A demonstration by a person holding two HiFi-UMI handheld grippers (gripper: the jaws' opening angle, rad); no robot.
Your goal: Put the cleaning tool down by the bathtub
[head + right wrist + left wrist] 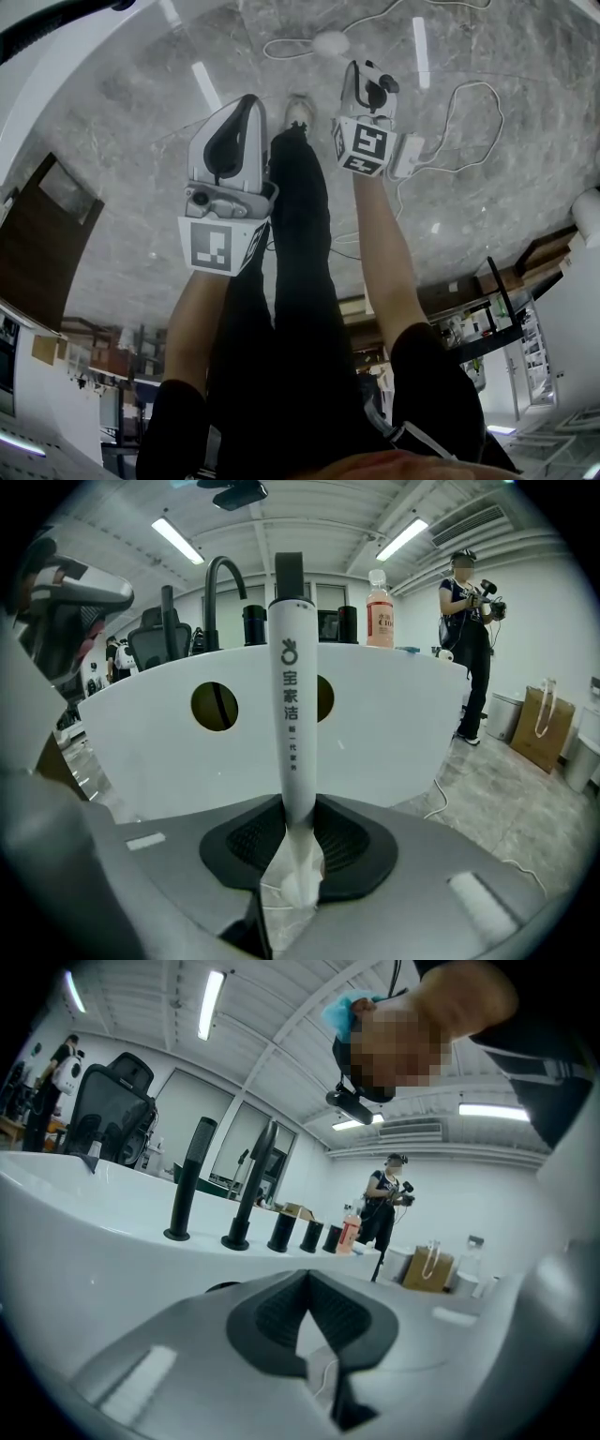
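The grey marbled floor (122, 103) fills the head view, crossed by loose white cables. In the right gripper view the white bathtub (394, 733) stands just ahead, its curved outer wall pierced by two round holes. Black taps (187, 1180) and a clear bottle (379, 607) stand on its rim. The person's black-clad legs and two bare forearms reach down over the floor. A second person (469, 621) stands well apart in the background.

The left tool (307, 1283) has its jaws drawn together with nothing between them, only floor and a cable showing through the slit. The right tool (298, 803) is clamped on the cleaning tool (292, 714). Its white handle, printed with dark characters, runs straight out from between the pads and points at the tub wall. Its working end cannot be made out.

As for progress, the approach looks done, since the cleaning tool is close to the tub. It is not yet set down. What remains is to lower it to the floor beside the tub wall and let it go.
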